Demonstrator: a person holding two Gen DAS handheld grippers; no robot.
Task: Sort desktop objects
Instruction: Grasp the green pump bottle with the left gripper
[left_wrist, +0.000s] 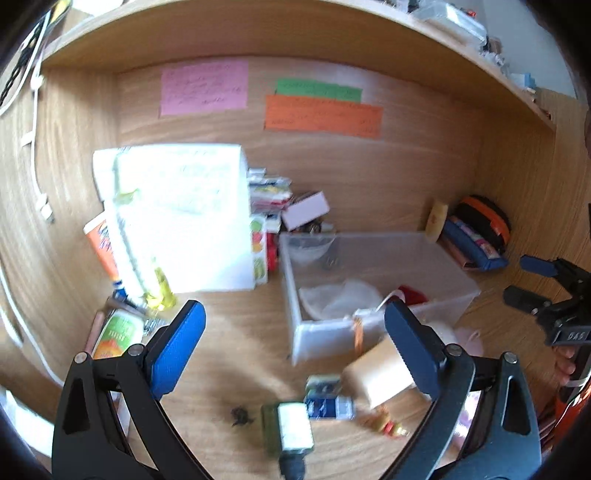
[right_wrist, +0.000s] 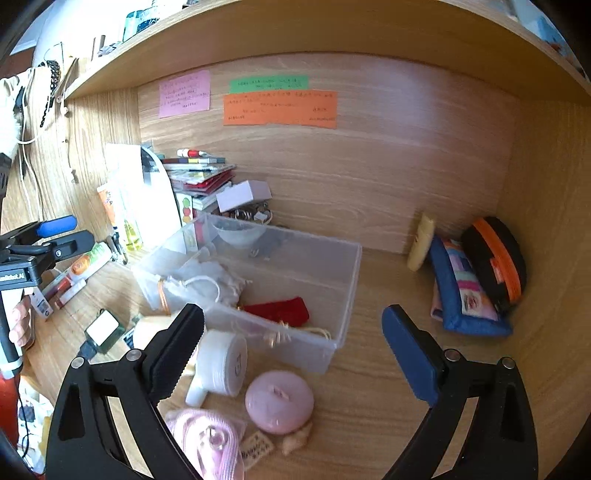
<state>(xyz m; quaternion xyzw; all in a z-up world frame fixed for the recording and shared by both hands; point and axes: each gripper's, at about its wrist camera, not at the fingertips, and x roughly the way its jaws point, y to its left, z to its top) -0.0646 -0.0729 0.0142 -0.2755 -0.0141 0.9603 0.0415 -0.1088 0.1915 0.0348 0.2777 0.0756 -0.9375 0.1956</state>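
A clear plastic bin (right_wrist: 347, 291) stands on the wooden desk, holding a white drawstring pouch (right_wrist: 199, 280) and a red pouch (right_wrist: 280, 310). In front of it lie a white round device (right_wrist: 221, 362), a pink round case (right_wrist: 279, 402) and a pink pouch (right_wrist: 207, 435). In the left wrist view I see the bin (left_wrist: 291, 295), a beige box (left_wrist: 380, 373), a small blue box (left_wrist: 328, 406) and a dark green bottle (left_wrist: 291, 428). My left gripper (left_wrist: 293, 314) and my right gripper (right_wrist: 291, 314) are open above these things, with nothing held.
A bright white paper stack (left_wrist: 177, 218) and books (right_wrist: 199, 177) stand at the back left. A blue pencil case (right_wrist: 461, 295), a black and orange round case (right_wrist: 495, 258) and a yellow tube (right_wrist: 421, 243) fill the back right corner. A shelf runs overhead.
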